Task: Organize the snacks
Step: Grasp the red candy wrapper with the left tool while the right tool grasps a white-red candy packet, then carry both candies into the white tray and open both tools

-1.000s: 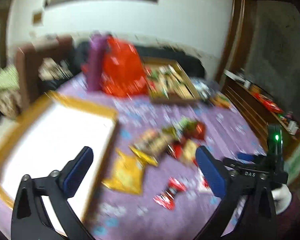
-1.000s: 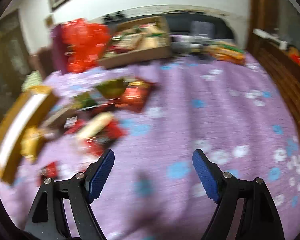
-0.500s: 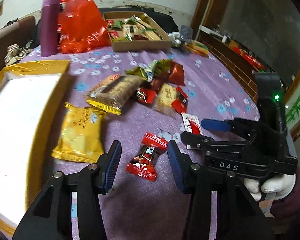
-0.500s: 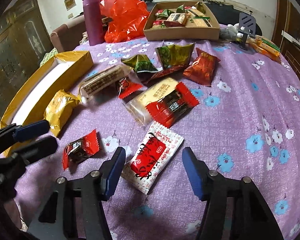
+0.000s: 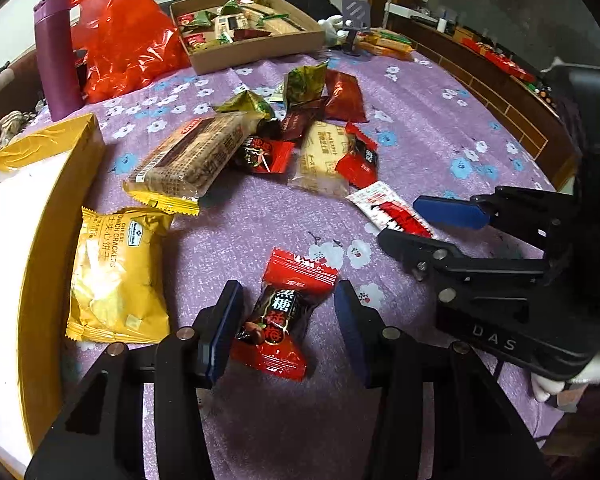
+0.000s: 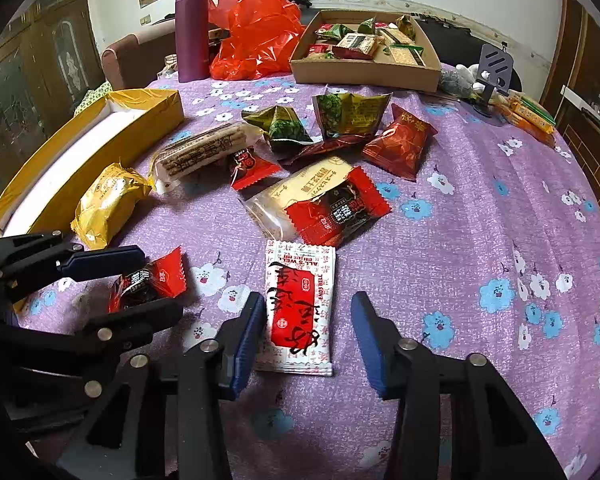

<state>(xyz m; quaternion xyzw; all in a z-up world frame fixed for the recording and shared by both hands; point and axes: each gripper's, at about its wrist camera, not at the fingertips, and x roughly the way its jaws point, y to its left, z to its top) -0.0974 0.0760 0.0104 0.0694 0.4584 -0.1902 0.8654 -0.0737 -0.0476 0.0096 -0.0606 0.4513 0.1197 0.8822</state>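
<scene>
Straddling red candy [image 5: 278, 322] with left hand-held gripper [image 5: 288, 320], part-spread, long axis along fingers; right hand-held gripper [image 6: 308, 332] closing around white sachet [image 6: 298, 308], unpinched.

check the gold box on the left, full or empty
Empty as far as shown: the gold box shows only bare white lining, no snacks; its near end is cut off.

Yellow tray [image 5: 48, 216] cut off left.

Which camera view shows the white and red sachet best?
The right wrist view: the white and red sachet lies whole between that tool's fingers, print readable. In the left wrist view the right tool covers its near end.
</scene>
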